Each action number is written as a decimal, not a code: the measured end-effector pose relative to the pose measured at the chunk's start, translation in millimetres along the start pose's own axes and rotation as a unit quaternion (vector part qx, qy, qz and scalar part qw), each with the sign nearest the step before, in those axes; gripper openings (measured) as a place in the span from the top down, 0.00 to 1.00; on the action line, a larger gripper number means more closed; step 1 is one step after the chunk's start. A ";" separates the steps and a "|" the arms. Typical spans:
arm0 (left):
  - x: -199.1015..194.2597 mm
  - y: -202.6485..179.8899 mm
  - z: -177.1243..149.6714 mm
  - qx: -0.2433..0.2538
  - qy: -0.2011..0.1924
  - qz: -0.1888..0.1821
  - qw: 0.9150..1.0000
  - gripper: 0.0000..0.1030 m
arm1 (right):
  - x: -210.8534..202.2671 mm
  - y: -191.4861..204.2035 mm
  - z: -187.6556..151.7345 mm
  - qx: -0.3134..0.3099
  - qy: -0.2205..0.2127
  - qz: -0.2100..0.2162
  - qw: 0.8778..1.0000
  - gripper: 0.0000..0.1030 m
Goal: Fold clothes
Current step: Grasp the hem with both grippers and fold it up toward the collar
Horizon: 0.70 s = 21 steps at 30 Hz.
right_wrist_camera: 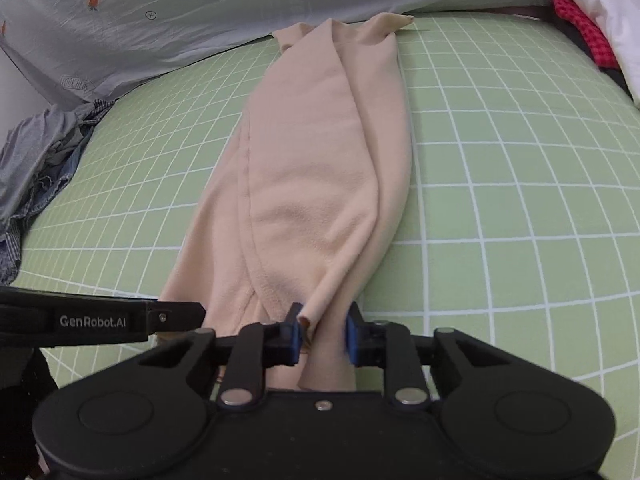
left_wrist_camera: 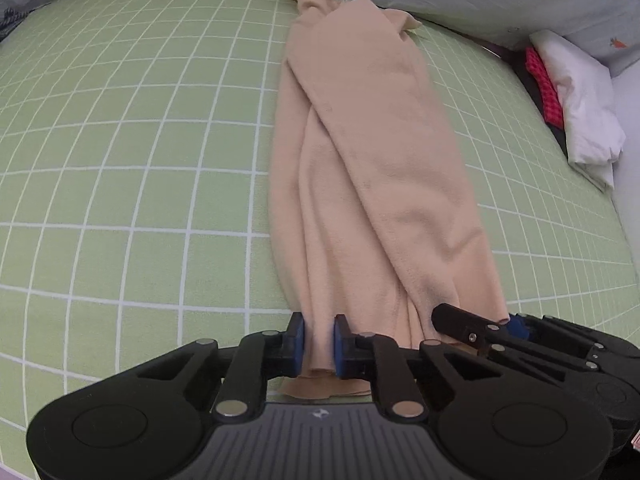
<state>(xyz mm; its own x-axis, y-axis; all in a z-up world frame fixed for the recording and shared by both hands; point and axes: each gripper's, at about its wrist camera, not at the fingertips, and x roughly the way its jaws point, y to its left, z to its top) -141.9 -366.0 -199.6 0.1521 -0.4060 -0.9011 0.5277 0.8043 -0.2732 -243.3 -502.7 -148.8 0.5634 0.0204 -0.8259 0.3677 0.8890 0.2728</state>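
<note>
Both grippers have hold of the near end of one long beige garment (left_wrist_camera: pixel 360 152). On the left, the left gripper (left_wrist_camera: pixel 319 345) has its blue pads pressed against a bunched strip of the fabric, with the hem poking out just behind them. Beside it, the right gripper (right_wrist_camera: pixel 322 334) pinches another gathered fold of the same end, a rolled edge of the cloth sitting against its left pad. The two stand close together, side by side; the right gripper's black fingers (left_wrist_camera: pixel 472 328) show at the edge of the left camera's view.

From there the garment runs away from the grippers in one narrow, rumpled band, folded over itself lengthwise, across a bed with a green sheet (left_wrist_camera: pixel 120 140) marked in white squares. Its far end reaches a pale grey quilt (right_wrist_camera: pixel 180 12) printed with little carrots. A heap of grey and blue clothes (right_wrist_camera: pixel 36 168) lies at the left edge of the bed, and a red checked cloth (right_wrist_camera: pixel 580 28) with a white pillow (left_wrist_camera: pixel 580 92) sits off to the right.
</note>
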 end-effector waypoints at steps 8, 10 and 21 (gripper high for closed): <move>-45.2 -6.8 -28.1 -0.081 0.037 -0.090 0.992 0.88 | -67.0 -14.2 -20.8 0.043 0.014 0.069 0.997 0.83; -64.7 -17.2 -13.6 -0.069 0.008 -0.101 0.992 0.88 | -86.3 -14.2 -10.7 0.033 -0.007 0.079 0.996 0.83; -152.1 -51.0 118.8 -0.049 -0.200 -0.158 0.966 0.88 | -124.1 -18.1 131.3 0.045 -0.183 0.166 0.968 0.83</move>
<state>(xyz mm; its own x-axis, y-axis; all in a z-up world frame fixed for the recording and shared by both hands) -92.7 -396.8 -8.6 0.3174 -0.7570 -0.5712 0.5227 0.6422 -0.5607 -222.7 -581.3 13.6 0.8799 0.1202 -0.4596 0.1752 0.8173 0.5490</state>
